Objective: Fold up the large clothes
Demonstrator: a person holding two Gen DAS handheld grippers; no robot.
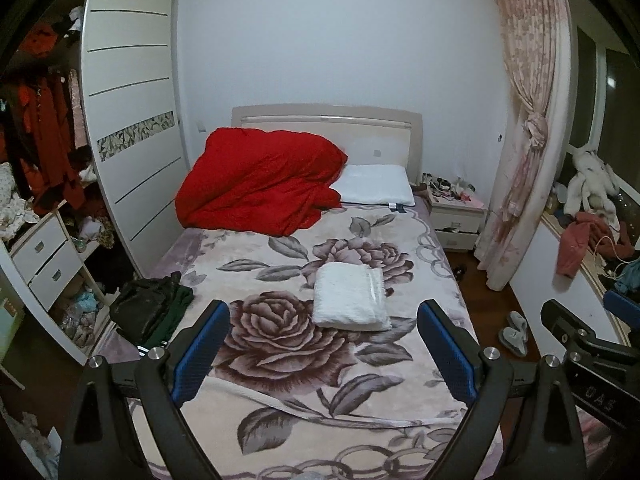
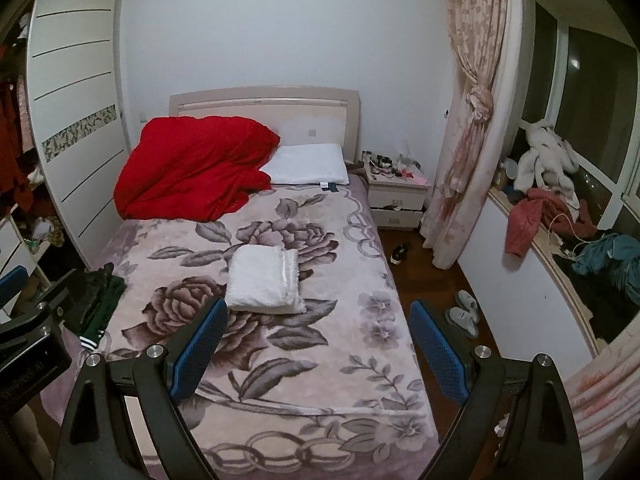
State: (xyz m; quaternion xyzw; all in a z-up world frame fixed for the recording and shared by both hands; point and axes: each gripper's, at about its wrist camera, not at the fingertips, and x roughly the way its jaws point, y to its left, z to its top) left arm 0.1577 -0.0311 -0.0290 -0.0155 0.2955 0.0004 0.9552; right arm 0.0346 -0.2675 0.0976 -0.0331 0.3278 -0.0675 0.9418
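The right gripper hangs above the bed, jaws spread wide and holding nothing — a folded white garment lies mid-bed, dark clothes at its left edge.

The right hand-held gripper body reads "DAS".

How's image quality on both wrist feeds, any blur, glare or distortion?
Left wrist view: strong fisheye bending of the wardrobe, dark corner vignette, dim indoor light, white folded garment sharp. Right wrist view: same curvature along the curtain, black windows, no glare.
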